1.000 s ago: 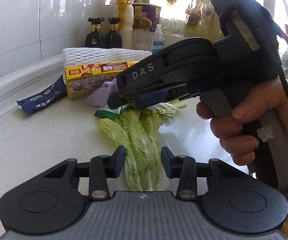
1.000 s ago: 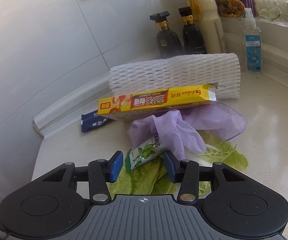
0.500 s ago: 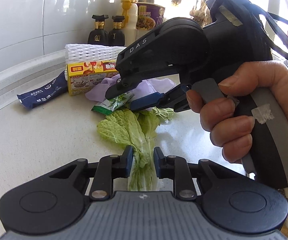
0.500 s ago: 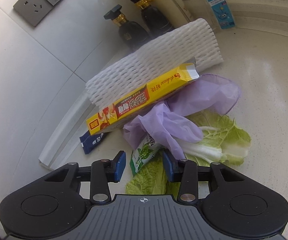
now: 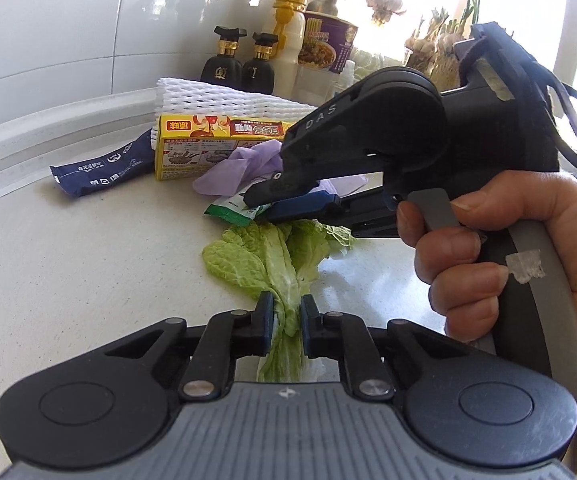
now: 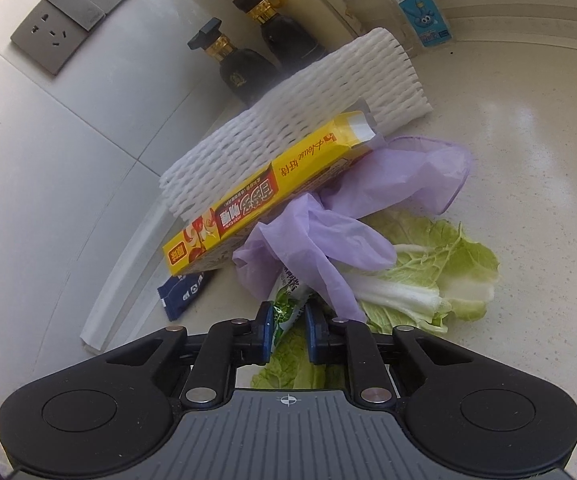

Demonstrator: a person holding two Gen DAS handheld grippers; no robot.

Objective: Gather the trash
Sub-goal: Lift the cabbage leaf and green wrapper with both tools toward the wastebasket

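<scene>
Left hand-held gripper [image 5: 286, 322], jaws just closing, pinches a limp green cabbage leaf [image 5: 272, 256] at 6 o'clock on the white surface [image 5: 88, 280]. Right hand-held gripper [image 6: 286, 326], also just closing, clamps a crumpled green wrapper [image 6: 284, 304] beside the purple glove [image 6: 328, 252].

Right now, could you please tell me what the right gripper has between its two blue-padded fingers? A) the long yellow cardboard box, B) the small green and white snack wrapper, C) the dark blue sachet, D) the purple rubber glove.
B: the right gripper has just been closing, and the small green and white snack wrapper sits pinched between its pads, while the purple rubber glove lies just beyond them, unheld.
</scene>
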